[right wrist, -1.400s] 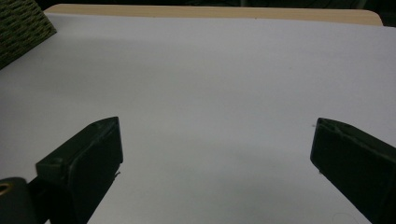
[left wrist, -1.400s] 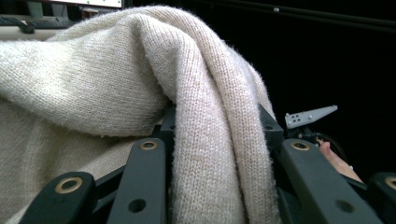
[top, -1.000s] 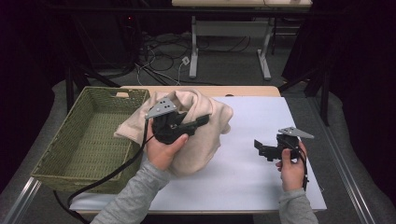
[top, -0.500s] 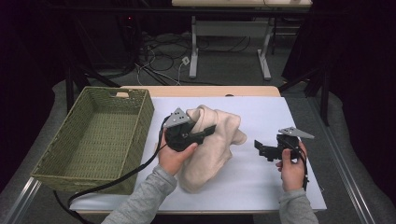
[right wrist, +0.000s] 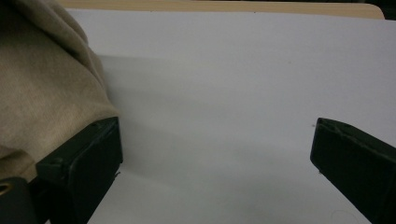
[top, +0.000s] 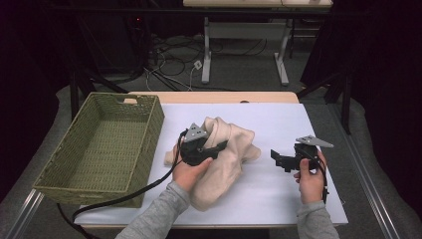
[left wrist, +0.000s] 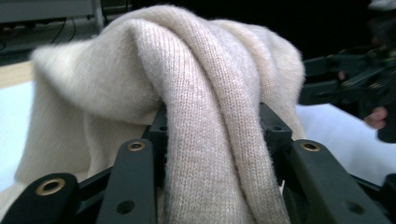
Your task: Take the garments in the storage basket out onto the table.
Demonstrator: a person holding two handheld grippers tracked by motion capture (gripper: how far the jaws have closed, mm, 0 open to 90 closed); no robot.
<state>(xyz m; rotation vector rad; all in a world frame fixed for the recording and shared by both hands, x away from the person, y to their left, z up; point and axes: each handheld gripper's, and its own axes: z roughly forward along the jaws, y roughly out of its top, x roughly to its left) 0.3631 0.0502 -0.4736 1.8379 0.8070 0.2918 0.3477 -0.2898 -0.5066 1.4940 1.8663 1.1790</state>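
My left gripper (top: 211, 149) is easing its jaws apart around a fold of the cream sweater (top: 226, 149), heaped on the white table (top: 293, 199) beside the wicker basket (top: 107, 144); my right gripper (top: 277, 160) is waiting, jaws apart, nearby.

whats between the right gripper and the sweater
Nothing: in the high view only bare white table top separates the right gripper from the beige sweater.
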